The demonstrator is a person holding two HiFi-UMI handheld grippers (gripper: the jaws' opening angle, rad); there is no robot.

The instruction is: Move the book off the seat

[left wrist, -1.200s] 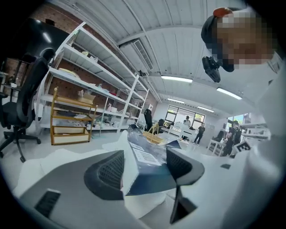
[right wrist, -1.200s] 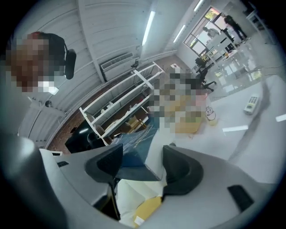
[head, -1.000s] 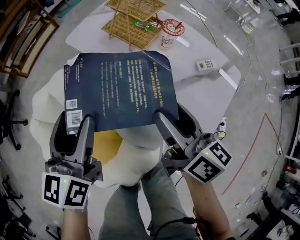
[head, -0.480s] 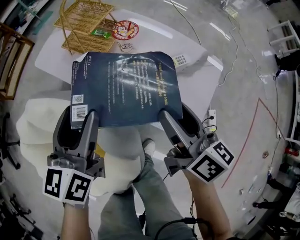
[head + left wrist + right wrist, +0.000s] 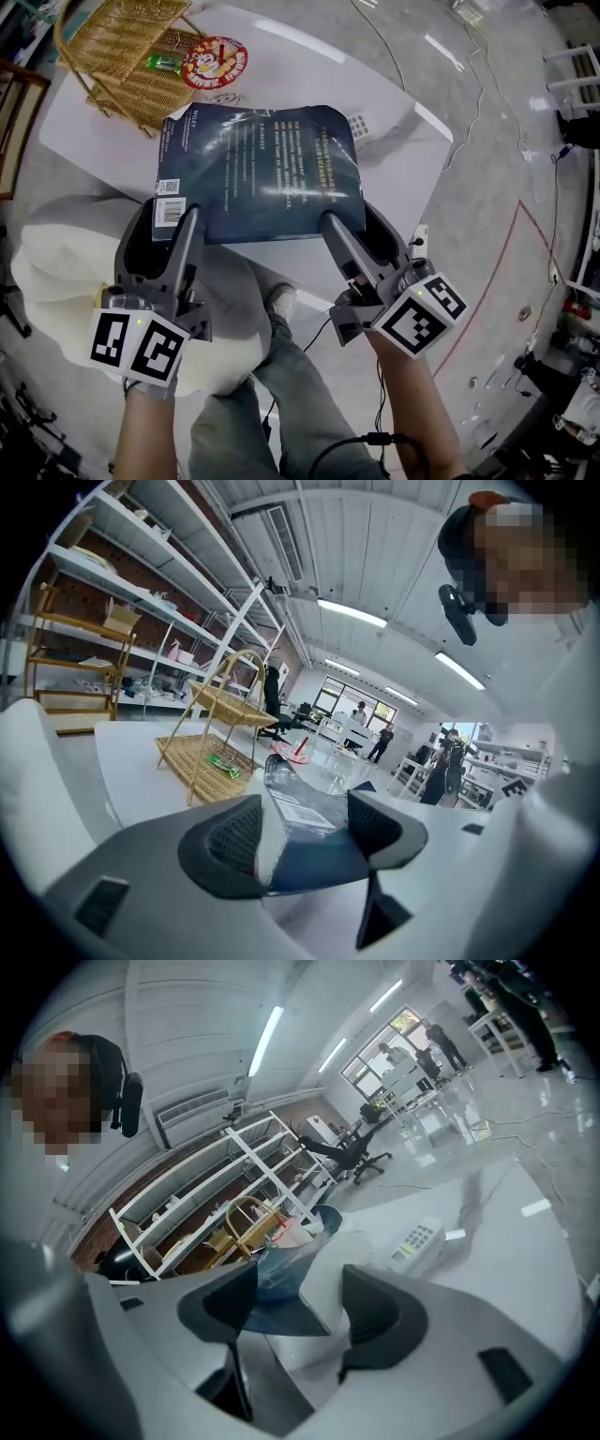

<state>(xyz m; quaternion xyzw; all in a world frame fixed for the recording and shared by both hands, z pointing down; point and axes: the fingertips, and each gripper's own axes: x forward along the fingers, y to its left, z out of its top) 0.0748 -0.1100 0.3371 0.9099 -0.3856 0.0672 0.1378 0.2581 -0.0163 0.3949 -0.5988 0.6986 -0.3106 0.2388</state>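
Left tongs [image 5: 185,221] and right tongs [image 5: 337,225] each grip the book [image 5: 258,169] by its near edge, one jaw above and one below. The book is held flat over the white surface [image 5: 300,66], away from the cream seat [image 5: 56,262], with a wicker rack [image 5: 122,47] beyond.

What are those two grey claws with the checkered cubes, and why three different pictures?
A person holds a hand-held gripper in each hand. The head view looks down from a head camera; the other two views come from a camera riding on each one. The left hand-held gripper and right hand-held gripper both clamp a dark blue book over a white table. On the table stand a wicker rack, a red-lidded cup and a remote. A white cushioned seat sits lower left.
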